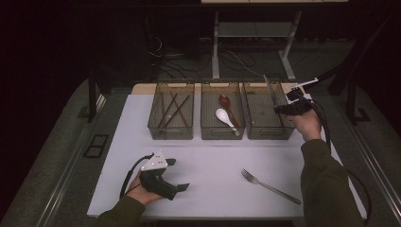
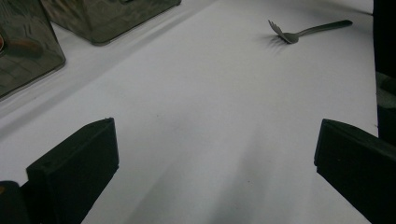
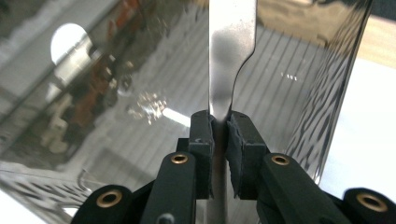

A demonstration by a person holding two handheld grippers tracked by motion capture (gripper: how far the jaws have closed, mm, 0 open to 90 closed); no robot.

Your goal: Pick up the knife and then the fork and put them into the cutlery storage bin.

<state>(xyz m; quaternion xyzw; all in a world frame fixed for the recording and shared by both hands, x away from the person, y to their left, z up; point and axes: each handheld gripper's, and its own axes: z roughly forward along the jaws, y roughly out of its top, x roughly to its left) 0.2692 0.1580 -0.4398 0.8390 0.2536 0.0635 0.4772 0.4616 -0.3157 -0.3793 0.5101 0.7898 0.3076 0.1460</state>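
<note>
Right gripper view lets me see my right gripper (image 3: 219,126) clamped on the knife (image 3: 231,56), blade pointing up and away. High view places the knife (image 1: 270,90) over the right bin (image 1: 267,127) near the tabletop (image 1: 213,165) far edge. My left gripper (image 1: 177,175) stands wide open over free tabletop near the front edge.

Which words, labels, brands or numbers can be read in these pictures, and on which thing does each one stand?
None can be read: no legible text on the knife, the fork, the three bins or the white table.
Pale marks on the bin wall in the right gripper view: glints, too blurred to read.
</note>
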